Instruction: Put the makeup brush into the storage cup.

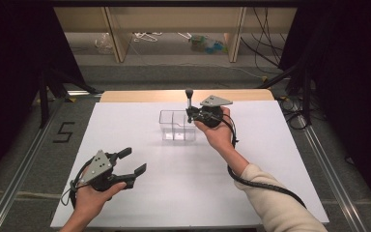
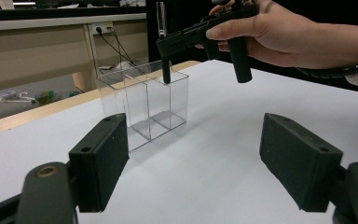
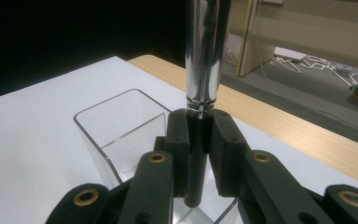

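Note:
A brush with a black handle and shiny silver ferrule (image 3: 204, 56) stands upright, with my right gripper (image 3: 199, 140) shut on its handle. In the high view, that right gripper (image 1: 190, 115) holds the brush (image 1: 189, 99) over the right end of a clear divided box (image 1: 176, 126). From the left gripper view, the handle's lower end (image 2: 166, 72) reaches to about the rim of the box (image 2: 142, 105). My left gripper (image 1: 133, 161) rests at the near left of the table, open, with nothing between its pads (image 2: 100, 163).
A white sheet (image 1: 270, 159) covers the table, with a wooden edge (image 1: 140, 95) at the far side. Beyond it are shelf legs, cables and small clutter on the floor. A mark like a 5 (image 1: 64, 131) lies on the floor at left.

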Available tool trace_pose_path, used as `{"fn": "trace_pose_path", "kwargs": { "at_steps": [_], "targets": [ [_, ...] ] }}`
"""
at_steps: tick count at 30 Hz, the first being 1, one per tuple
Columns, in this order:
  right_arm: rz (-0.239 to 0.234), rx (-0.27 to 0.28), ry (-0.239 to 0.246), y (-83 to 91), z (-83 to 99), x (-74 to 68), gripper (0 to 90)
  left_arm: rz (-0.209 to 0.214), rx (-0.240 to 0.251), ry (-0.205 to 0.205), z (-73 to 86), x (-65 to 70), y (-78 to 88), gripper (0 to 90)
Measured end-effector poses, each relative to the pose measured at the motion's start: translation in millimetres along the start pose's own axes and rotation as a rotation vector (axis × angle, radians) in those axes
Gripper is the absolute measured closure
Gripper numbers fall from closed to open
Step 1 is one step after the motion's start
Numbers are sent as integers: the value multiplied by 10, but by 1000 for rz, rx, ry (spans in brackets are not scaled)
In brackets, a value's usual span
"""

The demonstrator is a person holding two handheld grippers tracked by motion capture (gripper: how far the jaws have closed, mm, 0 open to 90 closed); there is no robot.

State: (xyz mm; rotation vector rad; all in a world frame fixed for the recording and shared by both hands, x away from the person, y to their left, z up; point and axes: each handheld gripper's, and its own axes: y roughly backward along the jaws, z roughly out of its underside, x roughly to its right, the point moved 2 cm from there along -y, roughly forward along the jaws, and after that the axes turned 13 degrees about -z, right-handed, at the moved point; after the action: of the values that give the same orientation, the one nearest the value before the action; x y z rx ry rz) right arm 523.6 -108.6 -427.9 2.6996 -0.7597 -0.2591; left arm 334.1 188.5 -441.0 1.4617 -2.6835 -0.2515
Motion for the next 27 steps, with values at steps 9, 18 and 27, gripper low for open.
{"fn": "trace_pose_path", "kwargs": {
  "at_steps": [9, 18, 27],
  "targets": [
    [0, -5, 0, -15, 31, 6, 793, -6, -9, -3, -2, -1, 11, 234],
    [-2, -18, -3, -26, 58, 6, 793, 1, 0, 0, 0, -1, 1, 235],
    [-1, -29, -6, -31, 82, 15, 793, 0, -1, 1, 1, 0, 0, 235]
  ]
}}
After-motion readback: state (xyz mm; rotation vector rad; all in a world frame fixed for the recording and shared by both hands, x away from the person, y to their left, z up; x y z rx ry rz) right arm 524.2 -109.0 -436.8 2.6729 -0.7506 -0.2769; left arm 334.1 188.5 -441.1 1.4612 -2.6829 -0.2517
